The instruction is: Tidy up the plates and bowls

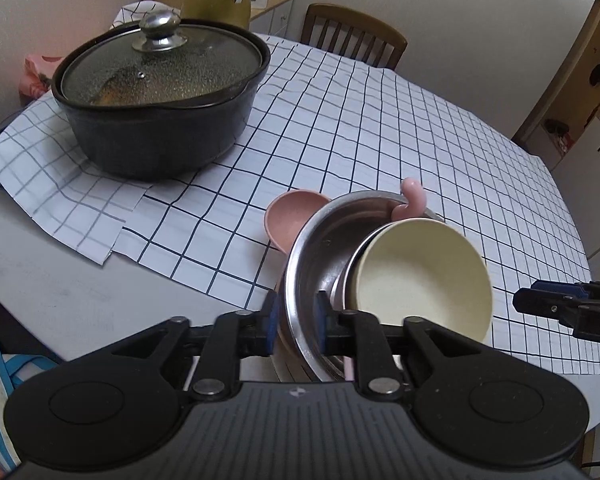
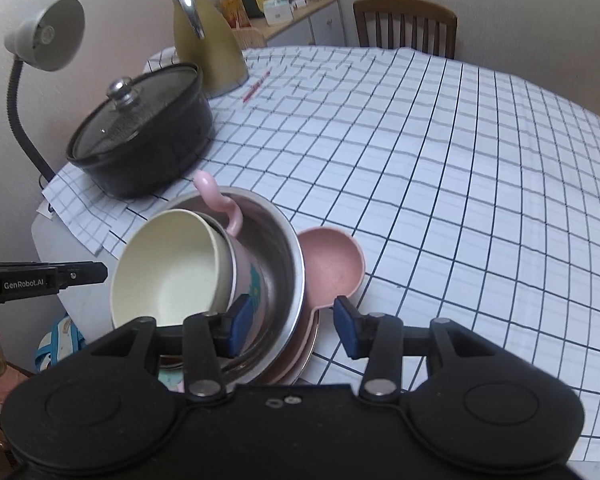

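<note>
A steel bowl (image 1: 320,240) stands tilted at the table's near edge, with a pink mug (image 2: 246,276) and a cream bowl (image 1: 424,276) nested inside it. A pink eared bowl (image 1: 288,216) lies behind it. My left gripper (image 1: 298,320) is shut on the steel bowl's rim. In the right wrist view the steel bowl (image 2: 276,240) rests on pink plates (image 2: 300,356). My right gripper (image 2: 288,330) is open, its jaws either side of the steel bowl's rim and the plates' edge, beside the pink eared bowl (image 2: 332,264).
A black lidded pot (image 1: 160,96) stands at the back left on the checked tablecloth (image 1: 380,140). An olive kettle (image 2: 208,40), a desk lamp (image 2: 44,36) and a wooden chair (image 2: 404,24) stand beyond. The table edge is close to the stack.
</note>
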Motion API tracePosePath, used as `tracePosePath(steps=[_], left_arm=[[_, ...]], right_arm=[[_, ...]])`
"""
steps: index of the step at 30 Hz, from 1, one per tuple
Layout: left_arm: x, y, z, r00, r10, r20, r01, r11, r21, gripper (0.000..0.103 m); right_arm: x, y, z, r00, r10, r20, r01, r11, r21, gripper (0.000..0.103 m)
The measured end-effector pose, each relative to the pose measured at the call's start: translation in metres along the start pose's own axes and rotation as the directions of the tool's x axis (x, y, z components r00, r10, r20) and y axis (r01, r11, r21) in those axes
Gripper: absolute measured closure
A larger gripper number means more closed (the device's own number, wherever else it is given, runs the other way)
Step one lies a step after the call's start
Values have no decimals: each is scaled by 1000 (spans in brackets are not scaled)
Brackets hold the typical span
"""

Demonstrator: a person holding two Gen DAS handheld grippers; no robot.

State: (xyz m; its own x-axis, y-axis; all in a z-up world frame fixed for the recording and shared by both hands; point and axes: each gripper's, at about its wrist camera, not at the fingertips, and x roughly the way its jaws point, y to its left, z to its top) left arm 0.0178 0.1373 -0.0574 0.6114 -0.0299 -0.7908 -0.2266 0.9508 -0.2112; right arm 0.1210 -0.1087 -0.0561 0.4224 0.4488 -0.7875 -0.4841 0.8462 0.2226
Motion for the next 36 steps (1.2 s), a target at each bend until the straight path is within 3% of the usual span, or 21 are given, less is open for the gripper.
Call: tracePosePath(steps=[2, 4, 12, 17, 21, 30, 33, 36], left_arm=[[-9, -3, -4, 1000, 8, 25, -8, 1000, 3, 55], [-17, -4, -7, 999, 3, 50, -3, 1000, 4, 47], [-40, -21, -18, 995, 1, 97, -4, 999, 37, 44], [-51, -33, -27, 994, -12, 111, 7, 999, 52, 41], [-58, -40, -35, 992, -29, 122, 22, 998, 61, 29], [-74, -59, -53, 988, -50, 144, 36, 995, 96, 20], [-78, -62, -55, 987, -57, 149, 42, 994, 101, 11], [-81, -63, -57, 986, -57, 158, 42, 994, 97, 10]], right_arm=[[-7, 4, -1, 1000, 0, 24, 0, 1000, -14, 54], [-14, 7, -4, 999, 1, 46, 0, 1000, -26, 49], [-38, 21, -15, 993, -3, 118, 14, 996, -88, 23], [-51, 28, -21, 987, 2, 163, 16, 994, -107, 14], [-62, 34, -28, 980, 15, 199, 11, 992, -126, 4], [-80, 37, -38, 968, 26, 250, 9, 991, -135, 0], [-82, 36, -41, 966, 23, 256, 10, 992, -127, 0], [-86, 34, -43, 964, 23, 263, 8, 993, -116, 0]])
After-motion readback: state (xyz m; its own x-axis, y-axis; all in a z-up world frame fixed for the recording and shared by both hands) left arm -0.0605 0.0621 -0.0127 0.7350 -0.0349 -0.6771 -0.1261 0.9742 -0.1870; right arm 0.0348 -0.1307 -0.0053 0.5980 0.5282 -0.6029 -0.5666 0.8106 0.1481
